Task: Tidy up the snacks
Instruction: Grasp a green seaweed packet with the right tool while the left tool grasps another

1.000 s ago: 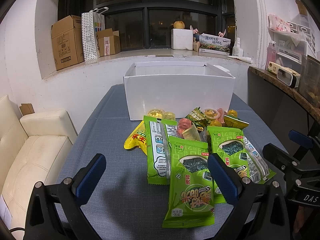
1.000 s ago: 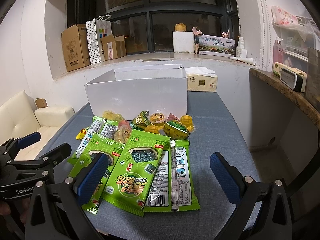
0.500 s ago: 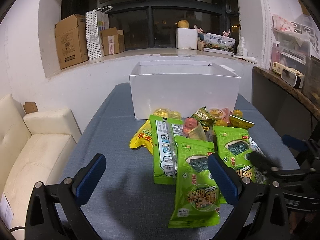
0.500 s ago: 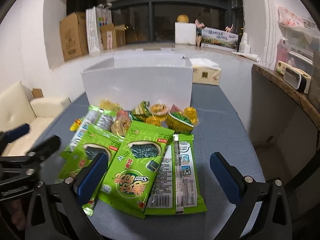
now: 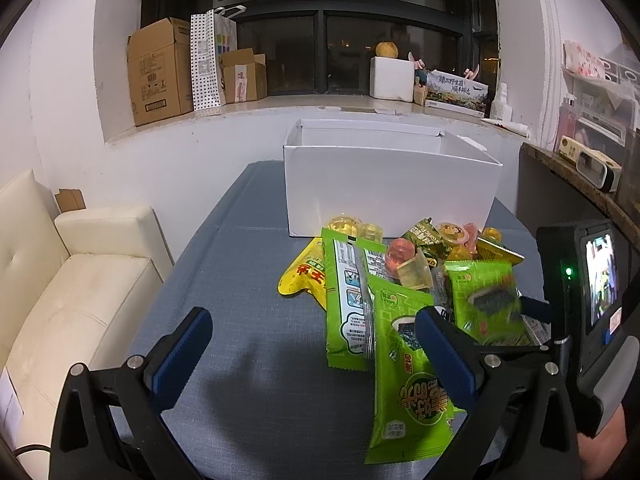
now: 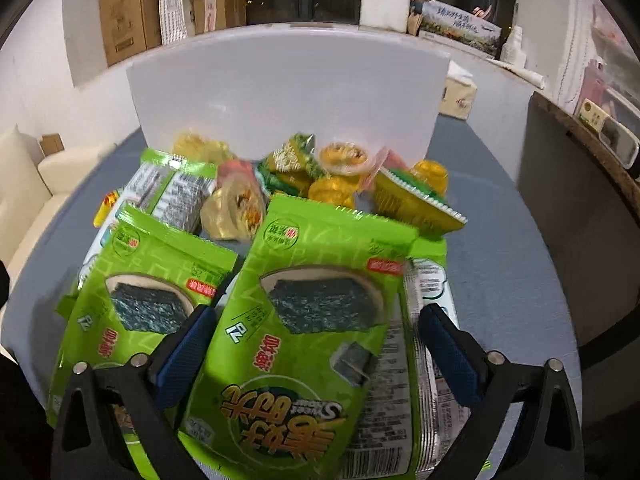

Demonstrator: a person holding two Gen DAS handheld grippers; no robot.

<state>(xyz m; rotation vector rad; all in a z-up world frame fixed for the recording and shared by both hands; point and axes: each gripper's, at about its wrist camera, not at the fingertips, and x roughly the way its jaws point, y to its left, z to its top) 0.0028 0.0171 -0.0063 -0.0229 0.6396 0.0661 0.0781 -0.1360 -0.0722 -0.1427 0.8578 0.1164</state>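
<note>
A pile of snacks lies on the grey-blue table (image 5: 240, 280) in front of an open white box (image 5: 392, 196). It holds several green seaweed packets, jelly cups (image 6: 344, 156) and a yellow packet (image 5: 304, 276). My right gripper (image 6: 316, 332) is low over the pile, its jaws closing around one green seaweed packet (image 6: 312, 312). That packet lies between the blue pads, which do not clearly press on it. My left gripper (image 5: 312, 320) hovers open over the table left of the pile, with nothing between its fingers. Another seaweed packet (image 5: 408, 376) lies beside its right finger.
A cream sofa (image 5: 60, 280) stands left of the table. Cardboard boxes (image 5: 160, 72) and a paper bag sit on the window sill behind. A tissue box (image 6: 460, 100) sits right of the white box. A dark counter (image 5: 580, 184) runs along the right.
My right gripper has moved forward and down onto the pile, so the green packet now lies between its fingers, and its jaws have narrowed a little. The left gripper has barely moved.
</note>
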